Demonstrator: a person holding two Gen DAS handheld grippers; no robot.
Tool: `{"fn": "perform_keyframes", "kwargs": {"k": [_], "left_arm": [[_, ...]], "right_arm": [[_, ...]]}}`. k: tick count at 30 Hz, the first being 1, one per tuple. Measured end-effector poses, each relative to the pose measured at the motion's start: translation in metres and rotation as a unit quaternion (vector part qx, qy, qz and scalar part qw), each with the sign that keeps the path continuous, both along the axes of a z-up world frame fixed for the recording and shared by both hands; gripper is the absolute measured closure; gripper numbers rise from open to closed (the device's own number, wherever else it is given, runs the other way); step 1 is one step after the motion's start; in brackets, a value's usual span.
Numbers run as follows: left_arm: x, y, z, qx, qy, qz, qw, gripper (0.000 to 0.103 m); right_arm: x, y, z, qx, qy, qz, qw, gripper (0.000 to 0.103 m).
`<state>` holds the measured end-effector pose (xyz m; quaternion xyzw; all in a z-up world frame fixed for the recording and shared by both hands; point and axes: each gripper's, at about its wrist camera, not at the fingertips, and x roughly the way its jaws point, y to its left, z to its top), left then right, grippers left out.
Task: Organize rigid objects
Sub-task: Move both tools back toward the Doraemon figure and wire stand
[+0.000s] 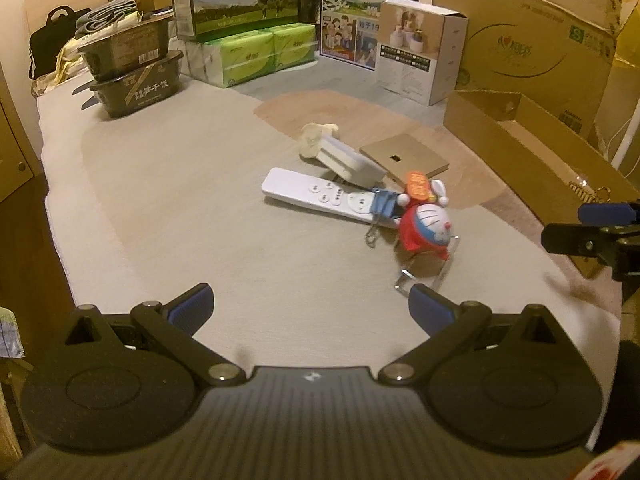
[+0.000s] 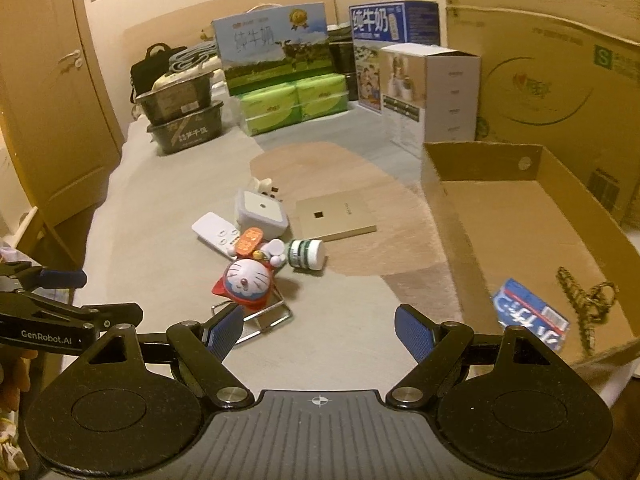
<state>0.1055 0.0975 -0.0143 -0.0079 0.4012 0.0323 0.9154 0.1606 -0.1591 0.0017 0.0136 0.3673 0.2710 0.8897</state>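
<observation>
A pile of small objects lies mid-bed: a red and white Doraemon toy on a wire stand, a white remote, a white charger block, a flat gold box and a white pill bottle. My left gripper is open and empty, short of the toy. My right gripper is open and empty, just right of the toy's stand. A low open cardboard box at the right holds a blue packet and a cord.
Milk cartons, green tissue packs, a white carton and stacked dark trays line the far side. A large cardboard box stands behind the low box. A door is at the left.
</observation>
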Motion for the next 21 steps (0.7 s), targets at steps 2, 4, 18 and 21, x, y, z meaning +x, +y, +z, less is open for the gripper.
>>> {"fn": "perform_keyframes", "kwargs": {"k": [2, 4, 18, 21], "left_arm": [[0.004, 0.004, -0.004, 0.004, 0.003, -0.002, 1.0, 0.0], [0.008, 0.008, -0.007, 0.006, 0.005, -0.004, 1.0, 0.0], [0.036, 0.032, -0.035, 0.006, 0.017, -0.016, 0.9997, 0.0], [0.039, 0.036, -0.039, 0.002, 0.018, -0.016, 0.9997, 0.0]], "right_arm": [[0.004, 0.008, -0.003, 0.001, 0.001, 0.001, 1.0, 0.02], [0.008, 0.015, -0.006, 0.005, 0.004, 0.005, 1.0, 0.021], [0.042, 0.071, -0.032, 0.023, 0.023, 0.028, 0.999, 0.021], [0.047, 0.08, -0.038, 0.025, 0.031, 0.031, 0.999, 0.026]]}}
